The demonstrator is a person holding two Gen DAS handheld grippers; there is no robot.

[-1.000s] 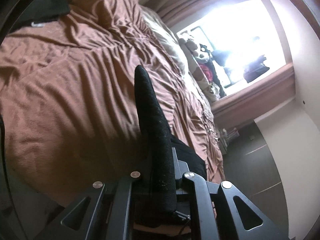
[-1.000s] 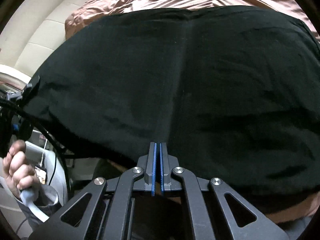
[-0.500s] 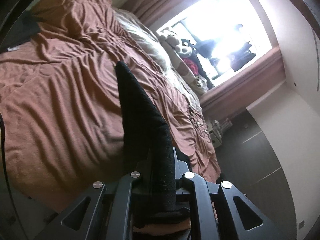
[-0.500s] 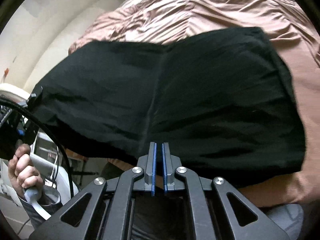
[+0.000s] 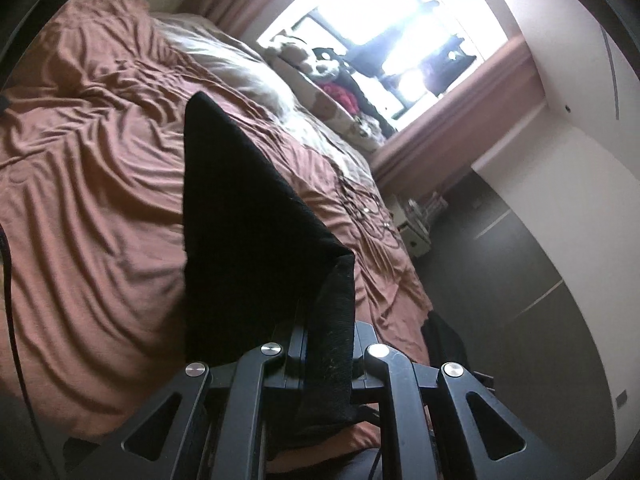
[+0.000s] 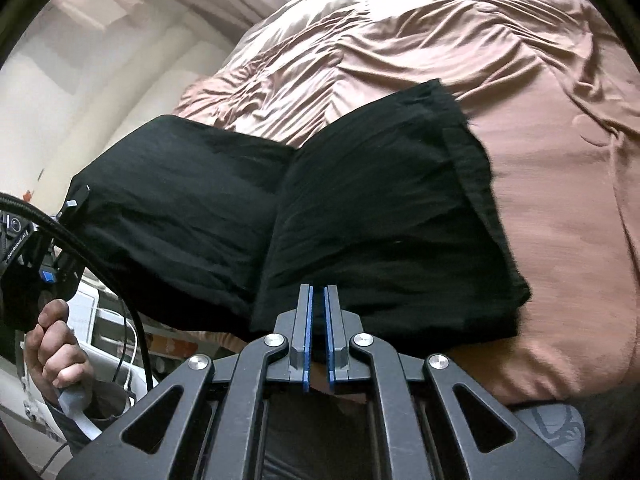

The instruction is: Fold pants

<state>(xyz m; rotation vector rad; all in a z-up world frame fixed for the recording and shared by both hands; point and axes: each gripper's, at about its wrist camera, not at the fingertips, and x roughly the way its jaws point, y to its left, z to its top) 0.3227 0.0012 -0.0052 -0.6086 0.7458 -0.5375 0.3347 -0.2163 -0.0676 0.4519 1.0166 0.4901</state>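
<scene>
We held the pants [image 6: 360, 216] off the bed [image 6: 540, 160], half-folded; left gripper [image 5: 328, 344] and right gripper [image 6: 318, 320] both clamped on fabric. Laying flat remained.

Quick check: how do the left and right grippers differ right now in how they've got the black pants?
The left gripper pinches a thick bunched fold of the black pants; the right gripper clamps only a thin edge. Fabric hides the left fingers; the right's blue pads show. Both are shut on the pants, above the brown bedspread.
</scene>
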